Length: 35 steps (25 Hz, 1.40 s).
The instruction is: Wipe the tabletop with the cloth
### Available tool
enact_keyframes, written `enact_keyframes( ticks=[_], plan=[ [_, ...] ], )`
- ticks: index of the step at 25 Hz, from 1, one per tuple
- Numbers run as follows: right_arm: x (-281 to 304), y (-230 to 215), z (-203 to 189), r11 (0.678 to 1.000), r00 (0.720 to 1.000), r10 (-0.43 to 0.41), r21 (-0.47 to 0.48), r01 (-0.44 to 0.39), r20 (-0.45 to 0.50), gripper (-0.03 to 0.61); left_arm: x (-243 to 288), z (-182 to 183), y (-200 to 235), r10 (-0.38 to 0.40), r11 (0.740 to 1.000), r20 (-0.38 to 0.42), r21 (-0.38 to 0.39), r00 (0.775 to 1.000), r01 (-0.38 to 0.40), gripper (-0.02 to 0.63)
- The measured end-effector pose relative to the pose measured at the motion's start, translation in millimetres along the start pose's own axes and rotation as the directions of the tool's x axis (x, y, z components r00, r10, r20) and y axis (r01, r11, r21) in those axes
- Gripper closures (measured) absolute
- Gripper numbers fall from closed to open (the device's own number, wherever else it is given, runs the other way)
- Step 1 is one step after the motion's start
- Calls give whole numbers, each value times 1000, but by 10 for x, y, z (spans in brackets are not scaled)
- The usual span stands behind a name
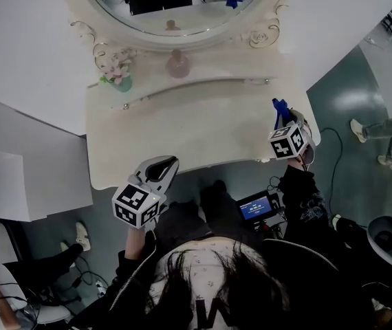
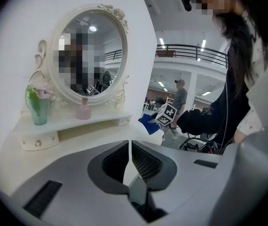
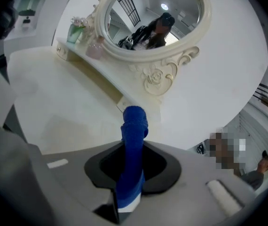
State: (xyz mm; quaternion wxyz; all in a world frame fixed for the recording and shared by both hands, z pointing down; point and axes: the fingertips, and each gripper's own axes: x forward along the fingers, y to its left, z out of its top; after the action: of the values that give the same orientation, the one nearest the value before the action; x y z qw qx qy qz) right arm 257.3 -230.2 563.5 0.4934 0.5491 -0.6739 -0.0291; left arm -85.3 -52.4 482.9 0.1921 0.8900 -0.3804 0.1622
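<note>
Currently the tabletop (image 1: 196, 133): left bare across its broad middle, so a wiping pass can be run over it without anything being moved first.
Mirror (image 1: 182, 38): stood at the back, above a raised shelf (image 2: 77, 126); the vase (image 2: 37, 106) and pink bottle (image 2: 83, 110) are kept up on that shelf, out of the wiping path.
Left claw (image 2: 130, 157): drawn together with nothing between the jaws; it is held off the near edge of the tabletop, apparently parked so that the surface is left to the other hand.
Right claw (image 3: 133, 164): clamped on the cloth (image 3: 134, 140), by the right end of the tabletop, judged to be a starting point for a sweep.
Cloth, place: gripped by its lower part, the rest left standing free beyond the jaws; contact with the tabletop cannot be made out.
Cloth, long axis: laid along the line of the claw, narrow and bunched.
Cloth, heading: pointed away from the person, toward the base of the mirror, with the free tip folded over.
</note>
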Motion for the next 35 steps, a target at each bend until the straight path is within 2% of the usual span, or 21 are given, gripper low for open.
enact_keyframes(
  ticks=[4, 11, 14, 18, 21, 27, 32, 35],
  plan=[
    [-313, 499, 529, 998, 996, 47, 38, -50, 76, 502, -458, -209, 203, 18, 1000, 4, -10, 1000, -18, 612],
    [-812, 1579, 1367, 989, 973, 143, 9, -147, 184, 502, -1235, -551, 489, 50, 999, 14, -22, 999, -50, 612],
    [-1012, 2116, 1718, 978, 953, 206, -26, -206, 223, 502, -1522, -679, 571, 67, 997, 21, -35, 998, -66, 612],
    [-1306, 2910, 2160, 949, 909, 316, -108, -297, 272, 502, -1867, -843, 672, 107, 992, 39, -67, 993, -105, 612],
    [-1510, 3519, 2439, 913, 867, 402, -199, -356, 293, 502, -2070, -962, 726, 141, 986, 57, -93, 988, -135, 612],
    [-1955, 4666, 2907, 821, 767, 555, -364, -440, 322, 502, -2470, -1141, 888, 213, 969, 83, -142, 973, -200, 612],
    [-2377, 5510, 3173, 711, 666, 681, -492, -502, 304, 502, -2844, -1277, 1024, 300, 940, 95, -200, 949, -277, 612],
    [-2512, 5886, 3253, 662, 636, 722, -541, -518, 274, 502, -3050, -1364, 1113, 341, 920, 100, -239, 935, -310, 612]
  ],
)
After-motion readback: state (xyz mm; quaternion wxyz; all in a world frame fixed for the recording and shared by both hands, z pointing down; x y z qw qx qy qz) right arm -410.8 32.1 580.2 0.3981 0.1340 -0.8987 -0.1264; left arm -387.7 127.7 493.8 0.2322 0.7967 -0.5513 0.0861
